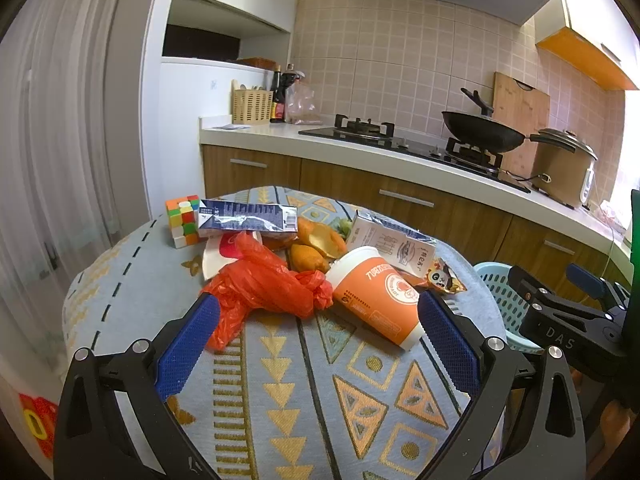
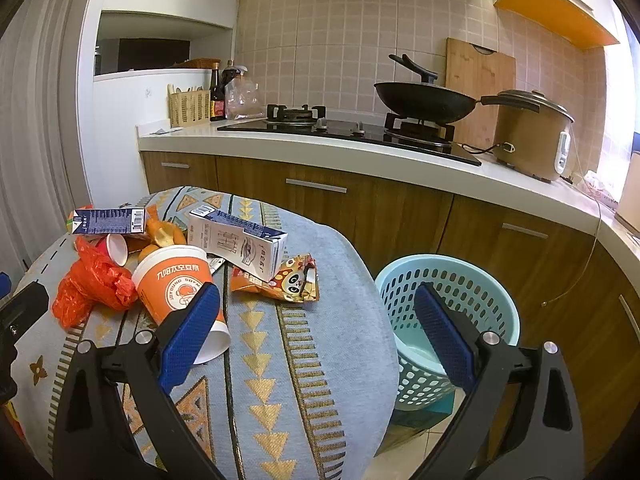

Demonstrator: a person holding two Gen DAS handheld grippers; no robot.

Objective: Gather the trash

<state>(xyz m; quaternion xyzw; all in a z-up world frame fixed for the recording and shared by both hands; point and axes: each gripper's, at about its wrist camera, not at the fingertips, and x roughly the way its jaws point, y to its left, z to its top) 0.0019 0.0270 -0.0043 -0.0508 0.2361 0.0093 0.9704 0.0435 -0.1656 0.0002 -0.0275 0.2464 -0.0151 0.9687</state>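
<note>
- The left gripper (image 1: 320,344) hangs over the near part of the patterned tablecloth (image 1: 280,400) with its blue-padded jaws spread wide and nothing between them
- Just past its fingertips lies a crumpled orange plastic bag (image 1: 264,284), and beside that an orange paper cup (image 1: 376,300) tipped on its side, its base toward the camera
- The right gripper (image 2: 316,340) is likewise wide apart and empty, held above the right edge of the table; its left finger (image 2: 188,336) sits in front of the same cup
- Behind the cup a white milk carton (image 2: 240,244) lies on its side, resting partly on a torn panda-print snack wrapper (image 2: 288,280)
- Farther back, a dark blue carton (image 1: 248,218) lies across the heap, with orange peels (image 1: 316,240) between the two cartons and a small red-and-white cup (image 2: 116,248) just beneath it
- A Rubik's cube (image 1: 182,220) stands touching the left end of the blue carton
- A light blue perforated basket (image 2: 448,320) stands on the floor just beside the table's right edge, seen between the right gripper's fingers
- Beyond the table runs a kitchen counter (image 2: 320,148) with a gas hob, a black wok (image 2: 424,100) and a rice cooker (image 2: 528,136)
</note>
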